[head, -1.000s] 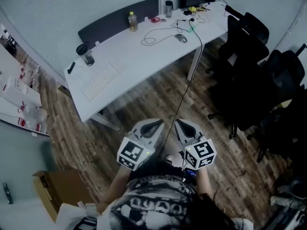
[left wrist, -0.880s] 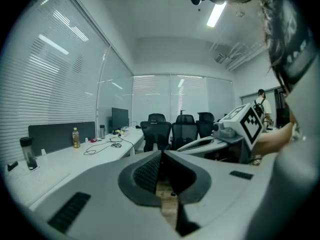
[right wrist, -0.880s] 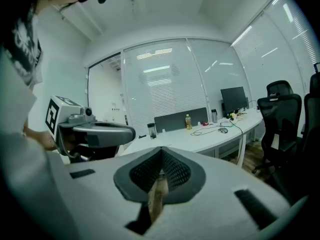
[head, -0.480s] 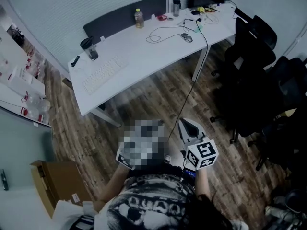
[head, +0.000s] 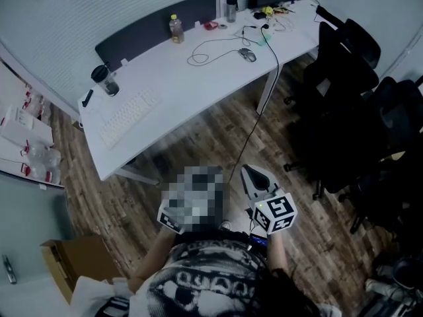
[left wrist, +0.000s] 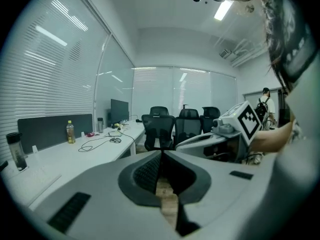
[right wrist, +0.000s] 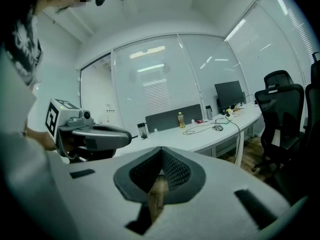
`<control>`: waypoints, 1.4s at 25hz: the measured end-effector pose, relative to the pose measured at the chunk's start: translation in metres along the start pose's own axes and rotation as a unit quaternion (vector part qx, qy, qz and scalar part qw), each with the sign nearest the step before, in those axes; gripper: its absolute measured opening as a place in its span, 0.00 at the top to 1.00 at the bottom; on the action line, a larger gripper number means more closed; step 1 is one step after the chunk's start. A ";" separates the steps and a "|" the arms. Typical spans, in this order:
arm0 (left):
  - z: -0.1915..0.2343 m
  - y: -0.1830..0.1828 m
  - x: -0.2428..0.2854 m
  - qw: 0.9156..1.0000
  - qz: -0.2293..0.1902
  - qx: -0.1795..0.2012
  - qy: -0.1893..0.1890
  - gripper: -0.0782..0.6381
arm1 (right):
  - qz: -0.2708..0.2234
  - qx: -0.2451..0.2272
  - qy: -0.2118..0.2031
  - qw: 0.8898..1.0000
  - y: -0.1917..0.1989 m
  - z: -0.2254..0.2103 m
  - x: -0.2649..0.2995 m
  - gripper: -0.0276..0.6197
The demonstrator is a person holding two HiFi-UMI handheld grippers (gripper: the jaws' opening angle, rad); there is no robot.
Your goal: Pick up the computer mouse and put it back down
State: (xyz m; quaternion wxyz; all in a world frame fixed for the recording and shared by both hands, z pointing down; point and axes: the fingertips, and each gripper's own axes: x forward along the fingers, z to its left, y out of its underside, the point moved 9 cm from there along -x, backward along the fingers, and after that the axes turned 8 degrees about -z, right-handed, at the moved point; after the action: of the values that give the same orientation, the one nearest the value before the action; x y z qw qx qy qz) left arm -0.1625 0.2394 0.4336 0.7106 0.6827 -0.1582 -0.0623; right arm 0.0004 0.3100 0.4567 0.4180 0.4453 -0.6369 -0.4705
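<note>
Only your gripper views show the jaws clearly: left gripper (left wrist: 161, 155) and right gripper (right wrist: 161, 153) are both closed, empty. The computer mouse (head: 248, 55) lies on the desk (head: 173, 78), well apart from both.

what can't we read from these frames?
- Left hand-held gripper: in head view a mosaic patch covers it.
- Mouse: too small in every view to see its buttons or cable end.
- Clutter at the desk end: too small to name, head view.
- Chairs: dark and merged in head view; count unclear.
</note>
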 end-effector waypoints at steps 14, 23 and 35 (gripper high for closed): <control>0.174 -0.029 0.133 1.000 -0.006 0.001 0.028 0.88 | 0.019 -0.007 0.045 0.999 -0.053 -0.118 0.163 0.97; 0.245 -0.027 0.183 0.998 0.000 0.001 0.064 0.88 | 0.025 -0.005 0.074 0.997 -0.061 -0.148 0.227 0.97; 0.263 -0.016 0.228 0.996 0.013 -0.023 0.080 0.88 | 0.047 0.010 0.087 0.995 -0.057 -0.188 0.244 0.97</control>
State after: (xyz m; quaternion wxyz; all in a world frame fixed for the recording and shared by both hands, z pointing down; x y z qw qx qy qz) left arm -0.0269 -0.0813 0.4544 0.7373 0.6669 -0.1082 -0.0020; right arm 0.1267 0.0242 0.4684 0.4891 0.4585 -0.6227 -0.4035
